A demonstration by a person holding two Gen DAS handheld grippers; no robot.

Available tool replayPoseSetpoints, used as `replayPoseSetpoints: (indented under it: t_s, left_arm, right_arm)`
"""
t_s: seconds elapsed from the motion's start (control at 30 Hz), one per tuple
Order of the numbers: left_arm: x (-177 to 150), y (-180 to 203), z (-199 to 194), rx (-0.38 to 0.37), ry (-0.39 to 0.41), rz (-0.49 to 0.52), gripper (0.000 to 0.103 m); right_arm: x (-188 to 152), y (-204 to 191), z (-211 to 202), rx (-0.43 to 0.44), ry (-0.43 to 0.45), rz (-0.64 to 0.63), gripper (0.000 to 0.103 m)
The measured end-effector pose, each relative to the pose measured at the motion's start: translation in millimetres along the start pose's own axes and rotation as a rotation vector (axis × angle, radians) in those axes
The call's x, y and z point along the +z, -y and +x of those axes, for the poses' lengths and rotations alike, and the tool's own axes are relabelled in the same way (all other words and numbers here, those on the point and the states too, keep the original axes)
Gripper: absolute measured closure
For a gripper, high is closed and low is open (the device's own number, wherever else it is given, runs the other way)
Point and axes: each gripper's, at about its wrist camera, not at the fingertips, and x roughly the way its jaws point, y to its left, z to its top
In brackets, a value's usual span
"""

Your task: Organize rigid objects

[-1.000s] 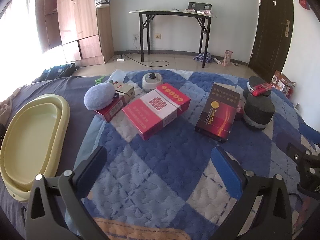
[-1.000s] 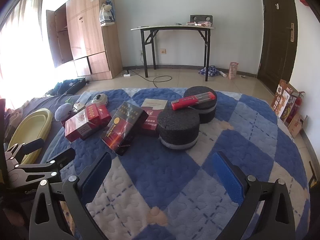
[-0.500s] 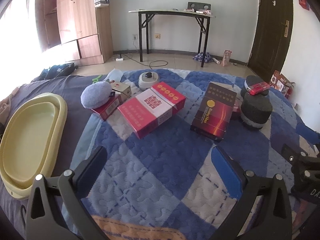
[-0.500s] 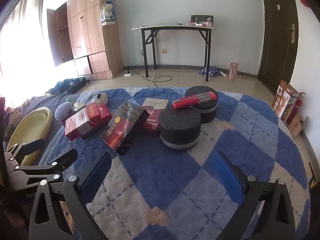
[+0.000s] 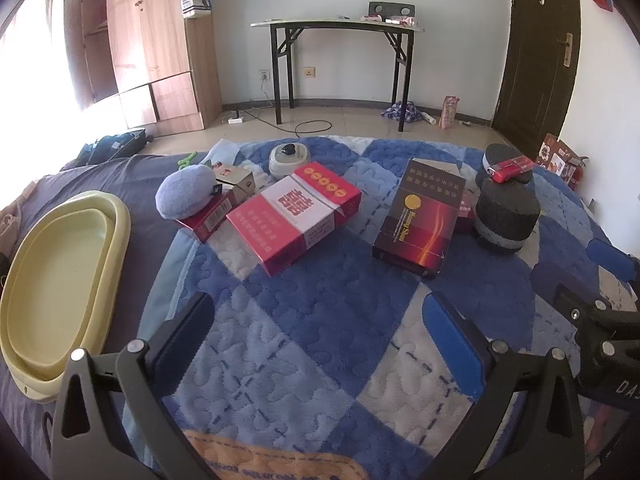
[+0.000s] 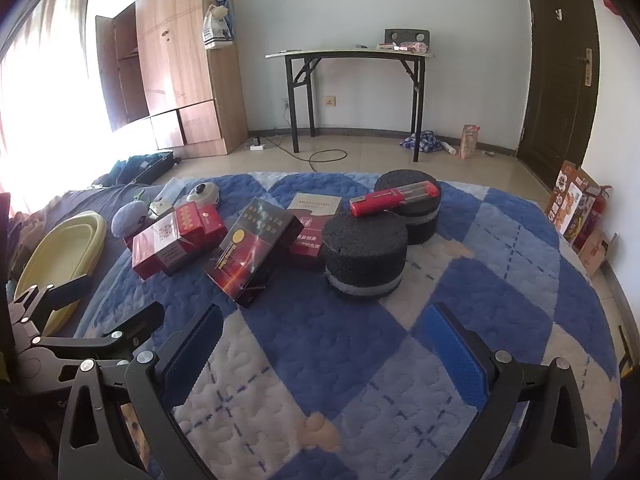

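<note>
Left gripper (image 5: pixel 320 320): jaws held wide apart, nothing between them; hung over the near part of the quilt (image 5: pixel 320 280).
Right gripper (image 6: pixel 324 336): jaws likewise spread apart and empty, over the quilt's near edge.
Red-and-white carton (image 5: pixel 294 216): laid flat near the middle of the quilt, towards its left side.
Dark carton (image 5: pixel 420 218): propped at a tilt just right of the red-and-white one, apart from it.
Foam discs: the near one (image 6: pixel 364 256) is set just beside the dark carton; the far one (image 6: pixel 408 208) is touching it from behind.
Red lighter (image 6: pixel 394 199): laid across the top of the far disc.
Blue pad (image 5: pixel 186 192): rested on a small red box (image 5: pixel 208 216) towards the quilt's left edge.
Yellow basin (image 5: pixel 60 284): placed off the quilt's left edge, on the dark cover.
</note>
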Motion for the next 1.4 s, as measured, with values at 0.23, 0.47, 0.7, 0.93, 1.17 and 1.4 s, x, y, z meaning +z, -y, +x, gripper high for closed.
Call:
replayPoseSetpoints:
  t_s: [0.23,0.47,0.7,0.93,1.17,1.4]
  left_arm:
    - [-1,0,-2,-0.004,0.011,0.009,0.0]
    - [1,-3,-6,-0.001,0.018,0.004,0.0]
    - [3,-5,-6,-0.004,0.018,0.002,0.0]
    - [4,-5,-6,-0.006,0.017,0.007,0.0]
    - [4,-5,-5,-0.018,0.009,0.012,0.0]
    - [4,-19,1,-0.018,-0.004,-0.042,0.0]
  right_arm:
    - [0,0,0,0.001,-0.002,-0.003,0.0]
    - [0,0,-1,-0.002,0.002,0.004,0.0]
    - [0,2,0,-0.006,-0.004,0.006,0.0]
    - [0,1,1,-0.004,-0.004,0.004,0.0]
    - [-1,1,7,-0.011,-0.018,0.001,0.0]
    - [0,5,5,-0.017,-0.012,0.0,0.0]
